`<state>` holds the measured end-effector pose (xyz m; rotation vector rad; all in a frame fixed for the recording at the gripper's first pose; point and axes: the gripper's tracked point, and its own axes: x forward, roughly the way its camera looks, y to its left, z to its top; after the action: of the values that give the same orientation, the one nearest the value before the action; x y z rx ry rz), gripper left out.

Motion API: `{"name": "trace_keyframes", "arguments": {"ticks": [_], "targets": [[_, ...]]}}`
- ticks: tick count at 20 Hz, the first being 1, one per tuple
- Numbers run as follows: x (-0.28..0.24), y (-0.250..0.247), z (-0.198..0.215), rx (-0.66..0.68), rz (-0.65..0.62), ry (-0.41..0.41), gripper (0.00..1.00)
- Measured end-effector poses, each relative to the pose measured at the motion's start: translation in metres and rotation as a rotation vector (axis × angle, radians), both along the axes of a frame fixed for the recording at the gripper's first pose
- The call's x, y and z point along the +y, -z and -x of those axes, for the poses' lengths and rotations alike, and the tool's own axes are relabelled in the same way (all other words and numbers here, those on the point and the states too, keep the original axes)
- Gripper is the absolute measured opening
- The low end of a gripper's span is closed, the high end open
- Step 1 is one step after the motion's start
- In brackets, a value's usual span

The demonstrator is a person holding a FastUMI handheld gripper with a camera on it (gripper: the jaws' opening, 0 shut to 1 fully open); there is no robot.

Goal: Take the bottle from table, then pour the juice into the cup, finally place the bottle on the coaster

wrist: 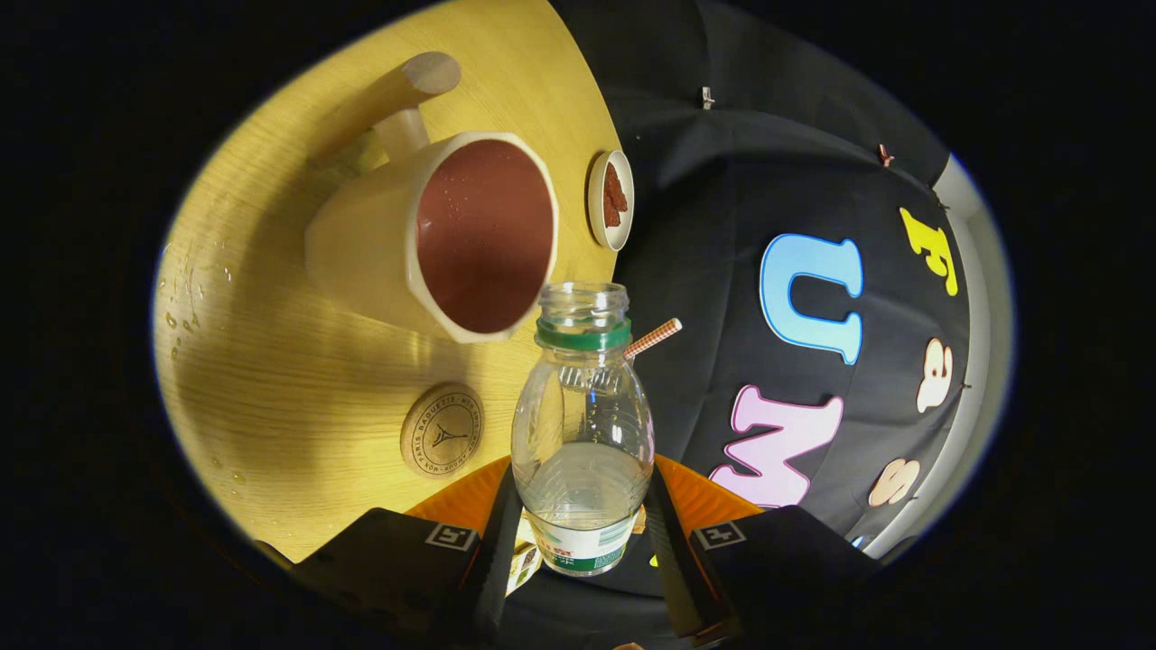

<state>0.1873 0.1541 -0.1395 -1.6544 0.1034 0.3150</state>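
Bottle (582, 424) clamped between the fingers (502, 533) pressing on both its sides, long axis toward 12 o'clock, open mouth just short of the cup (433, 239) rim at 11, coaster (442, 431) on the tabletop (298, 361) at 9.

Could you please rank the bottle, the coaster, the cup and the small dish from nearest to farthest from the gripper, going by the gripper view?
1. Bottle: clamped between the fingers of the gripper.
2. Coaster: flat on the table, just ahead of the fingers, to one side of the bottle.
3. Cup: beyond the bottle's open mouth.
4. Small dish: past the cup, at the table's edge.
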Motion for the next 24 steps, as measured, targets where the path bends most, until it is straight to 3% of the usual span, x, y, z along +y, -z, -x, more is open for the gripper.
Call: {"name": "trace_keyframes", "arguments": {"ticks": [24], "targets": [[0.0030,-0.0087,-0.0075,-0.032,0.142,-0.094,0.72]]}}
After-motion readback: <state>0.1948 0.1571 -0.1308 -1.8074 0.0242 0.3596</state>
